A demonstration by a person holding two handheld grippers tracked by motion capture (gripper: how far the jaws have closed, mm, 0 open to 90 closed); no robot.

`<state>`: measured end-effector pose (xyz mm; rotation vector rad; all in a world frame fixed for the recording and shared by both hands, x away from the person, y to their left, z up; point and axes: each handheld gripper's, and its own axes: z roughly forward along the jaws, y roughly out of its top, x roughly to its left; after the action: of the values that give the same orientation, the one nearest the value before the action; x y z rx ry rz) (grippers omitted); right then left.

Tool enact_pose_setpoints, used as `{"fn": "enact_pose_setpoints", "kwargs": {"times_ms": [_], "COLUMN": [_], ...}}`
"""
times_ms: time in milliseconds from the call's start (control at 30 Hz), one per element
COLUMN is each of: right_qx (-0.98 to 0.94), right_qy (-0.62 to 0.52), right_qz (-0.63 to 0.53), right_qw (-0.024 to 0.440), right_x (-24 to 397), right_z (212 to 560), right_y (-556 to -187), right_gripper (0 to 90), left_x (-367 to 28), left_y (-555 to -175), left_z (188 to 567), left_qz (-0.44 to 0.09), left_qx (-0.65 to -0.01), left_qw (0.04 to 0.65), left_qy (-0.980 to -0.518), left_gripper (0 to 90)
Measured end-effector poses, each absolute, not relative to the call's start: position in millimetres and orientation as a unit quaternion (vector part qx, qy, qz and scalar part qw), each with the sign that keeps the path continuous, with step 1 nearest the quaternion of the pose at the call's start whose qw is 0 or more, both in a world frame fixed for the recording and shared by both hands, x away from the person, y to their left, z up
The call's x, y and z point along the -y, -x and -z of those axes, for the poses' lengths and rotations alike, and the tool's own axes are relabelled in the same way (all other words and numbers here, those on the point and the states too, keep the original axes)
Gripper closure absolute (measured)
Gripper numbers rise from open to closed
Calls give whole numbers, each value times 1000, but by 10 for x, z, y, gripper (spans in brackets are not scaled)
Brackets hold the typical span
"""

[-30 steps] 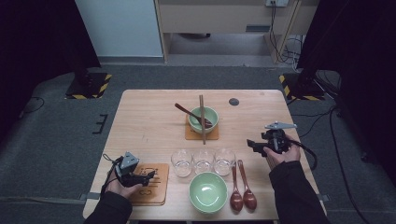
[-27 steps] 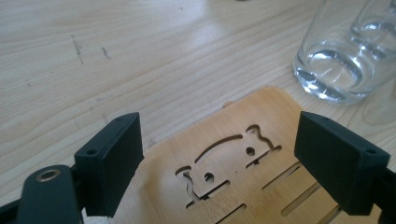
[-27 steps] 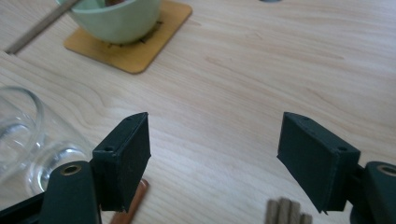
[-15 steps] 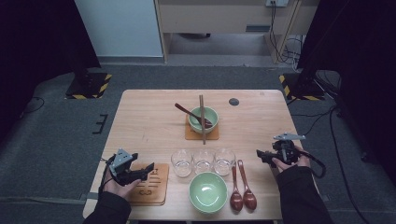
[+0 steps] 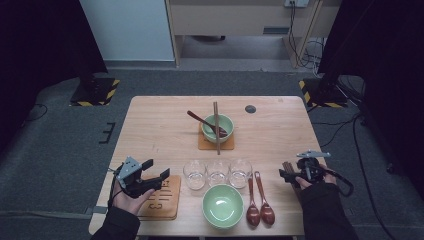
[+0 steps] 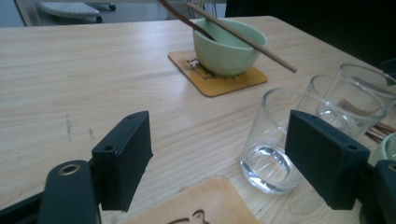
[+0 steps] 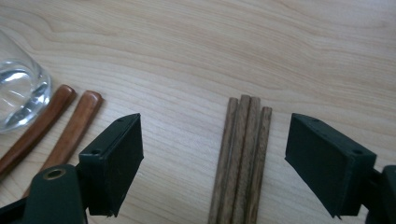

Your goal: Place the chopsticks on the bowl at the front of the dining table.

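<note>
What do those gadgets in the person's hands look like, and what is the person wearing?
Each hand carries a black claw with two flat, blocky black jaws. The left claw has a grey three-cornered plate on top, as does the right claw, which also trails a black cable. A brass-coloured ring shows near a jaw's base. The sleeves are dark.

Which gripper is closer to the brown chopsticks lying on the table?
The right gripper: its open jaws straddle the chopsticks without touching. The left gripper hovers over the wooden coaster across the table.
</note>
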<state>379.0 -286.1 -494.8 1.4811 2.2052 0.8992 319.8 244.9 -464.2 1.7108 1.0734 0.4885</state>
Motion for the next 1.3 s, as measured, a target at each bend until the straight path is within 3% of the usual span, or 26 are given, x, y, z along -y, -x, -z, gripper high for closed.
{"fn": "enact_pose_setpoints", "kwargs": {"times_ms": [767,1300], "right_qx": [-786,-792], "right_qy": [-526,-519], "right_qz": [-286,-284], "right_qw": [157,152], "right_x": [2999,2981], "right_z": [5049,5061], "right_y": [-3700,-3704], "right_gripper": [166,160], "left_x": [-1833,-1602], "left_y": [-3470,-3661], "left_z": [4224,4365], "left_qz": [-188,-160], "left_qx": [-385,-381], "left_qw": [540,468], "left_qy": [-724,-781], "left_gripper": [221,257]}}
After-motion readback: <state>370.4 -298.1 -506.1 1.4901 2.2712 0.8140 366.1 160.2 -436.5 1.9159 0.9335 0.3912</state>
